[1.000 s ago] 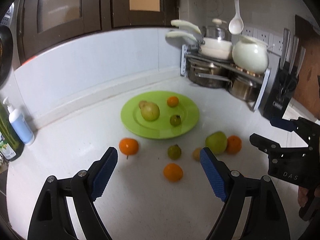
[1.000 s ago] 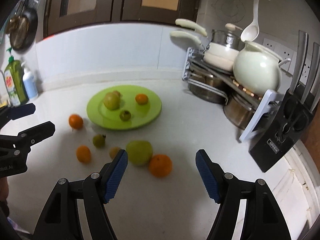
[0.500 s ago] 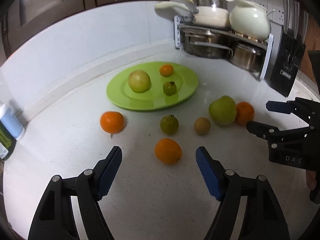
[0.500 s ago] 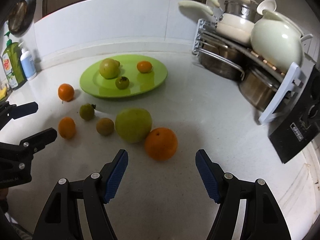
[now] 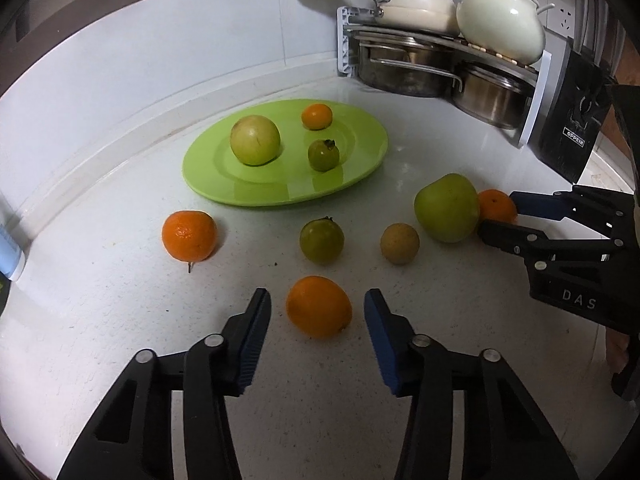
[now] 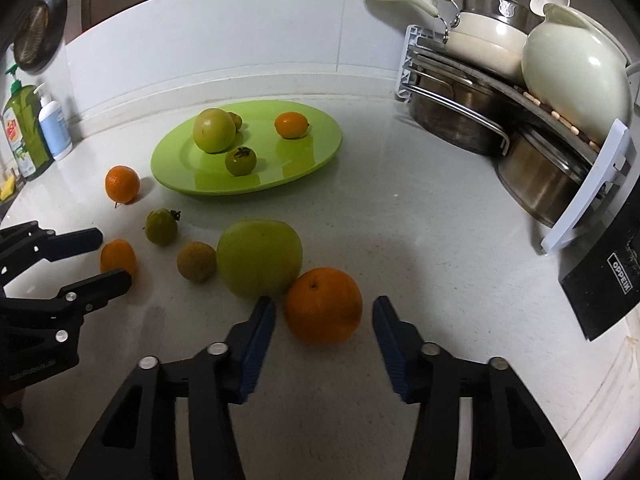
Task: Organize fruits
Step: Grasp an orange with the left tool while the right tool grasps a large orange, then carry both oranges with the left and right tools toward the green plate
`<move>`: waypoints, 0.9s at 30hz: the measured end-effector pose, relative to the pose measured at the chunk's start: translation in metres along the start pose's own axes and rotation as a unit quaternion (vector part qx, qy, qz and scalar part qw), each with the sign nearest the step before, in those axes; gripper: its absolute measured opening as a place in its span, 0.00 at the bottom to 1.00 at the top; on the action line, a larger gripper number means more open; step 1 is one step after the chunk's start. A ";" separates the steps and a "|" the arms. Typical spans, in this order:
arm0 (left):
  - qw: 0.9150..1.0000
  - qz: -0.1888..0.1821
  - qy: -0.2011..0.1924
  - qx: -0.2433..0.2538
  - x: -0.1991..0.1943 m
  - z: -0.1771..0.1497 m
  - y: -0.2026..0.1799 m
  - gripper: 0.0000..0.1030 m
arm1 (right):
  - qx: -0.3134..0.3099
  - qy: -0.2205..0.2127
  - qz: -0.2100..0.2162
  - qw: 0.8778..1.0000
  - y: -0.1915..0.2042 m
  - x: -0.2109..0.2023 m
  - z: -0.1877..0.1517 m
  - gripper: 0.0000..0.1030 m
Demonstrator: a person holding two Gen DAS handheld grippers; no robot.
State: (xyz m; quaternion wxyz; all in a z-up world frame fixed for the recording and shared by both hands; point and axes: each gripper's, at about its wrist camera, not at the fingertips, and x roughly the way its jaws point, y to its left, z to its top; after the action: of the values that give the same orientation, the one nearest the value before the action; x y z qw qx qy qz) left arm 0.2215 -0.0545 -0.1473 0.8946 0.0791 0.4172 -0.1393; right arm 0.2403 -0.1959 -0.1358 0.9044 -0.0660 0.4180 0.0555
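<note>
1. Fruit lies scattered on the white counter (image 5: 120, 340) in front of a green plate (image 5: 360, 160), which sits toward the counter's back edge.
2. The plate carries a large green apple (image 5: 255, 140), a small orange (image 5: 317, 116) and a small green fruit (image 5: 323, 155).
3. The left gripper (image 5: 318, 312) is spread wide, its blue pads on either side of a loose orange (image 5: 319, 306) — not touching it.
4. The right gripper (image 6: 324, 312) is also wide, flanking a bigger orange (image 6: 322, 305) that touches a big green apple (image 6: 259, 258).
5. A stemmed orange (image 5: 189, 236), a green fruit (image 5: 321, 241) and a brown fruit (image 5: 399, 243) lie between plate and grippers.
6. A pot rack (image 6: 500, 120) stands at the back right corner.
</note>
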 end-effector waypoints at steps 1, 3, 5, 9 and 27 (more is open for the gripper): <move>1.000 -0.001 0.003 -0.001 0.001 0.000 0.000 0.43 | 0.000 0.001 0.001 1.000 0.000 0.001 0.000 0.45; 1.000 -0.003 0.005 -0.001 0.003 0.001 0.000 0.38 | 0.000 0.005 0.001 1.000 0.000 0.004 0.000 0.42; 1.000 -0.004 0.006 0.000 0.004 0.000 0.000 0.34 | 0.001 0.004 0.001 1.000 0.000 0.004 0.000 0.42; 1.000 -0.005 0.006 0.000 0.004 0.000 0.000 0.34 | 0.007 0.006 0.003 1.000 -0.001 0.002 -0.001 0.42; 0.999 -0.031 -0.043 0.008 -0.042 0.014 0.000 0.34 | 0.039 -0.031 0.004 0.999 0.002 -0.046 0.007 0.41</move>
State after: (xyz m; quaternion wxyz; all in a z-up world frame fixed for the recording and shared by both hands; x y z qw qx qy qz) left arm 0.2063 -0.0502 -0.1058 0.9062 0.0674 0.3794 -0.1741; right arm 0.2159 -0.1948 -0.0966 0.9184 -0.0277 0.3921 0.0449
